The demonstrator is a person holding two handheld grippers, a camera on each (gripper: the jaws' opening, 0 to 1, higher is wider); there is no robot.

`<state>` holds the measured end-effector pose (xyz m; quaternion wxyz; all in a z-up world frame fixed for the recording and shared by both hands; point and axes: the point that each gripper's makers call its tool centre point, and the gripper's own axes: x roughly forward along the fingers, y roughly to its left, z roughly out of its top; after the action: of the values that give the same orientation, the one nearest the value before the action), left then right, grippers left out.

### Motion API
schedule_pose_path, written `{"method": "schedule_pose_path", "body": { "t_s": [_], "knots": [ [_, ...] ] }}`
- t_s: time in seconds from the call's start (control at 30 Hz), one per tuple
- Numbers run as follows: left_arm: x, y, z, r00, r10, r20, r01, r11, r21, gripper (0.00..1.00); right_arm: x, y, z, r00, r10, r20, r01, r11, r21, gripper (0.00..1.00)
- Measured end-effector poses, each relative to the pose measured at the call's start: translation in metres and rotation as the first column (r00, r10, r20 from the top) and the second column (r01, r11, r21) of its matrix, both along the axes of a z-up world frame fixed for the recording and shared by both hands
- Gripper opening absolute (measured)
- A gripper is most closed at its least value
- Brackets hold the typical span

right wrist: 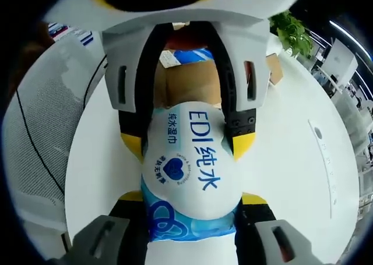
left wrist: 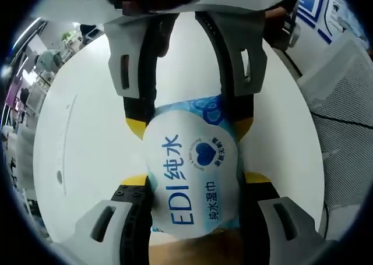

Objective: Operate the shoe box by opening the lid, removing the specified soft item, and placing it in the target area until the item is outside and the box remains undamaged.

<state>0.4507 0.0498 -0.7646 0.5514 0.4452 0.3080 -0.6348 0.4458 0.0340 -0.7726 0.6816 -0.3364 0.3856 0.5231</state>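
Left gripper view: the left gripper point(left wrist: 192, 186) rises from the bottom, its yellow-tipped jaws pressed to either side of a soft white-and-blue wet wipes pack point(left wrist: 192, 172) printed "EDI". From the top of the same view the right gripper point(left wrist: 189, 122) reaches in and clamps the pack's far end. Both are clenched on the pack, one at each end, and it hangs between them above the white round bench point(left wrist: 87, 131).

Right gripper view: same hold seen from the other side. The pack bulges between the jaws. Behind it, past the opposing gripper, a brown cardboard shoe box point(right wrist: 186, 84) sits on the bench, with something blue and red showing at its far edge. Whether the lid is fully off I cannot tell; the gripper hides most of the box.

Step in hand, by my reading: the soft item is out of the box and being carried, so opening and removal look done. What remains is placement. No marked target area is visible, so I cannot say where it lies.

Next move calls for lowering the pack level to the bench, clear of the box, then both grippers letting go evenly so it does not drop or twist.
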Motion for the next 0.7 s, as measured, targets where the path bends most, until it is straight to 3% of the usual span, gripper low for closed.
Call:
{"method": "schedule_pose_path", "body": {
  "t_s": [0.4,0.7],
  "knots": [
    [0.0,0.0,0.003,1.0,-0.014,0.001,0.014,1.0,-0.003,0.59,-0.001,-0.002,0.003,1.0,-0.007,0.001,0.007,1.0,-0.001,0.54],
    [0.0,0.006,0.015,1.0,-0.03,-0.01,0.029,0.998,-0.049,0.56,-0.003,-0.002,0.009,1.0,-0.03,-0.008,0.03,0.999,0.01,0.53]
  ]
}}
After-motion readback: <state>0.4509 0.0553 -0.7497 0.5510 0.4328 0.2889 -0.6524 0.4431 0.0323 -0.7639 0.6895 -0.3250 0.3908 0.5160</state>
